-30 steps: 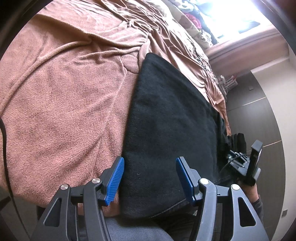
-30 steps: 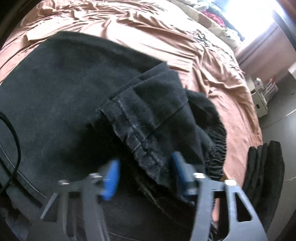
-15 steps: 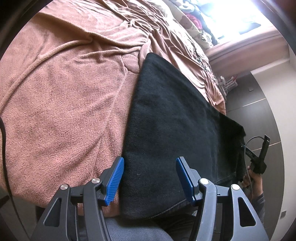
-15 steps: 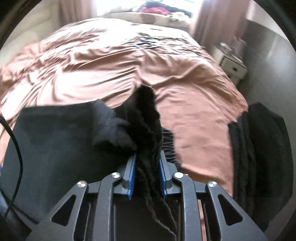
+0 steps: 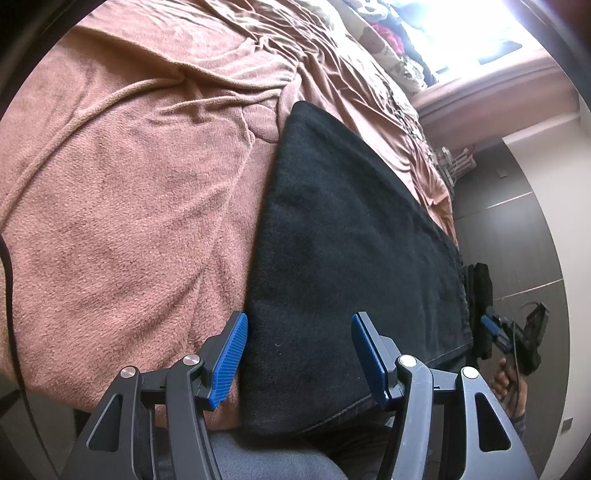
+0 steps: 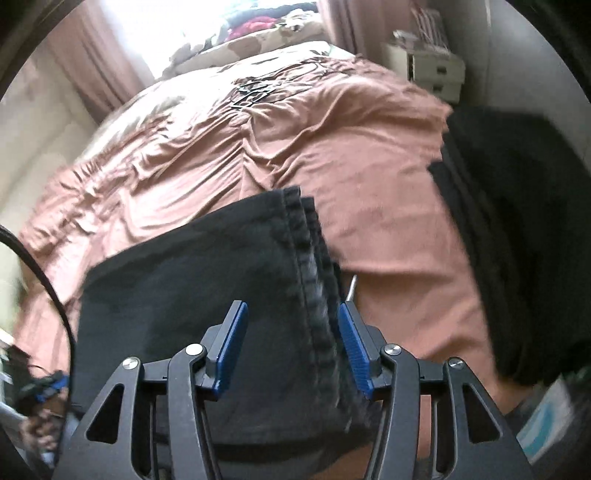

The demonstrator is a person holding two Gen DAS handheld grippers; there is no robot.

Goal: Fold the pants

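Observation:
Black pants [image 5: 347, 236] lie folded flat on a brown blanket [image 5: 122, 192] on the bed. My left gripper [image 5: 297, 356] is open and empty, its blue pads over the near end of the pants. My right gripper [image 6: 290, 349] is open, with the stitched hem edge of the pants [image 6: 207, 295] lying flat under it. The right gripper also shows at the far right of the left wrist view [image 5: 513, 334], beyond the pants' other end.
Another pile of black clothing [image 6: 517, 236] lies at the bed's right edge. A white drawer unit [image 6: 432, 66] stands by the wall. Pillows and clothes [image 5: 391, 33] lie at the head under a bright window. A cable [image 6: 40, 258] hangs at left.
My right gripper was shut on a bunch of the pants; it has opened and let go, and the hem now lies flat. The left gripper has not moved.

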